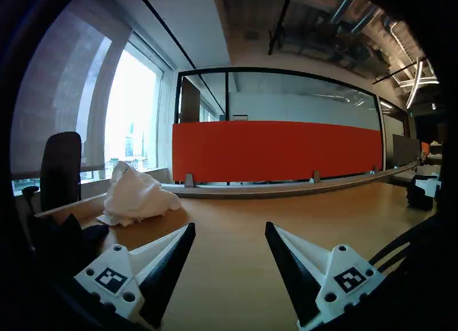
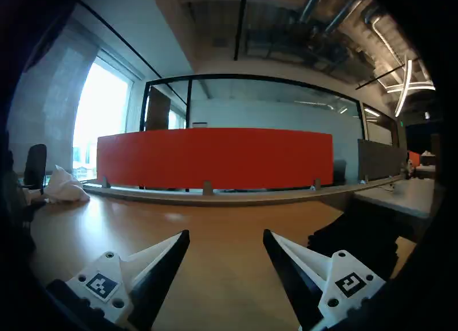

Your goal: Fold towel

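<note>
Bare wooden counter (image 1: pixel 246 211) runs wide ahead of you and ends at a long red divider panel (image 1: pixel 275 150) at 12 o'clock. Your left hand-held gripper (image 1: pixel 229 225) is spread over open wood, and so is your right hand-held gripper (image 2: pixel 226 232). The crumpled white cloth towel (image 1: pixel 137 196) sits heaped at 10 o'clock in the left gripper view, near the counter's window-side edge, with a black office chair (image 1: pixel 60 168) beyond it. At 3 o'clock in the right gripper view, a dark stack (image 2: pixel 366 239) is too shadowed to identify.
</note>
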`<act>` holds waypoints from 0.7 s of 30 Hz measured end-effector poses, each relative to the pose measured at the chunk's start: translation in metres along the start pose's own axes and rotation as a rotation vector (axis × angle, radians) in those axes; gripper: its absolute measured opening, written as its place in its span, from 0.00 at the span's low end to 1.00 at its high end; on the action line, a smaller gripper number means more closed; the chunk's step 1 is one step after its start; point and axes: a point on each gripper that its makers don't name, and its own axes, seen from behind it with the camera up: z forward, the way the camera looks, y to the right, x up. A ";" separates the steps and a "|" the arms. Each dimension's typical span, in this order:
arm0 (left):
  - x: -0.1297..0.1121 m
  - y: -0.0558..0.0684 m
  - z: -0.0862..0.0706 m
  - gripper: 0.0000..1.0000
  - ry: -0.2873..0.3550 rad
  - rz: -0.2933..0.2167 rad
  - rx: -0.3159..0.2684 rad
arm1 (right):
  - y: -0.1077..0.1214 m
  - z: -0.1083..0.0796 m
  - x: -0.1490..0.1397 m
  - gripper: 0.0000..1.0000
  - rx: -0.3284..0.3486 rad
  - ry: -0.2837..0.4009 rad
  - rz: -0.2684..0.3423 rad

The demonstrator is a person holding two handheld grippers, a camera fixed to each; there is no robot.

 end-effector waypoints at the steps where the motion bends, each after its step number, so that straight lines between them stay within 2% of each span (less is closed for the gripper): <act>1: 0.000 0.000 0.000 0.90 0.000 0.000 0.000 | 0.000 0.000 0.000 1.00 0.000 0.000 0.000; 21: -0.003 0.000 0.001 0.90 0.001 0.000 0.000 | 0.001 0.001 0.000 1.00 0.000 0.000 0.000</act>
